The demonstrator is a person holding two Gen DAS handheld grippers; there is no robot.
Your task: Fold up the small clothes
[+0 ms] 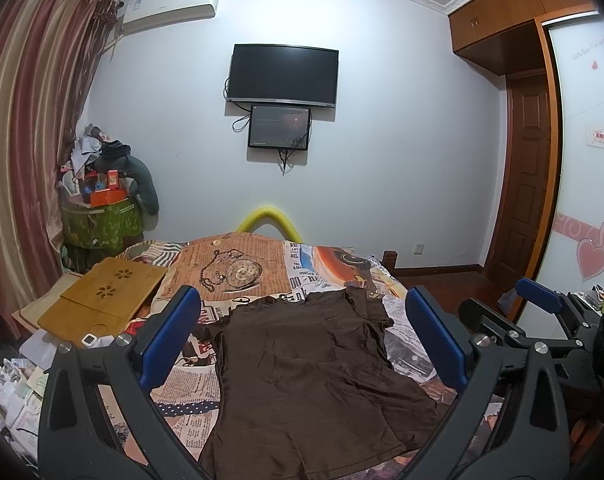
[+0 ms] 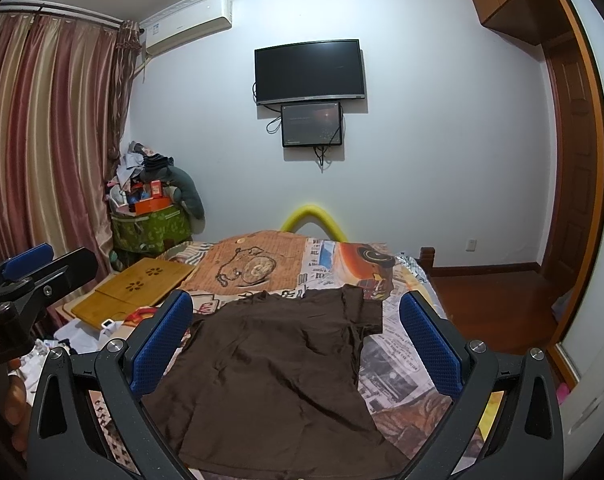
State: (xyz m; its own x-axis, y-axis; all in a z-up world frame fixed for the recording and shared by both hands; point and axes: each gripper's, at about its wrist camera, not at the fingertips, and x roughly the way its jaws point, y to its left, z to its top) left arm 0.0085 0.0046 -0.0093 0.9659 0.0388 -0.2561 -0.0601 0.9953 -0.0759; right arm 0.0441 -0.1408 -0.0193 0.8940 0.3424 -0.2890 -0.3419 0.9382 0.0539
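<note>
Brown T-shirt (image 1: 302,368) lies spread flat on the bed (image 1: 238,276), hem toward the cameras, neckline toward the far wall. Fabric lightly wrinkled; one short sleeve (image 1: 372,308) shows creased at the far right side. The other sleeve, on the left, shows only partly behind a blue pad.

Left hand-held gripper (image 1: 302,340): jaws spread wide, blue pads (image 1: 170,336) framing the shirt on either side. Nothing between them; the pads appear to be above the cloth, contact not certain.

Right hand-held gripper (image 2: 296,344): jaws also wide apart, blue fingers (image 2: 428,344) bracketing the shirt (image 2: 278,372) from the same near side. Empty. In the left wrist view it appears at the right edge (image 1: 542,312); in the right wrist view the left one appears at the left edge (image 2: 34,272).

Bed cover (image 2: 394,360) is a newspaper-and-pocket-watch print. A bamboo lap tray (image 1: 102,300) rests on the bed's left side, apart from the shirt. Small white items clutter the near left corner (image 1: 18,380).

Far wall: dark television (image 1: 283,75) with a smaller screen (image 1: 280,127) just below it, air conditioner (image 1: 170,6) upper left. Striped curtain (image 1: 26,140) on the left; a green bin (image 1: 100,224) heaped with clothes and boxes stands in the corner. Wooden wardrobe (image 1: 514,12) and door (image 1: 528,184) on the right.
</note>
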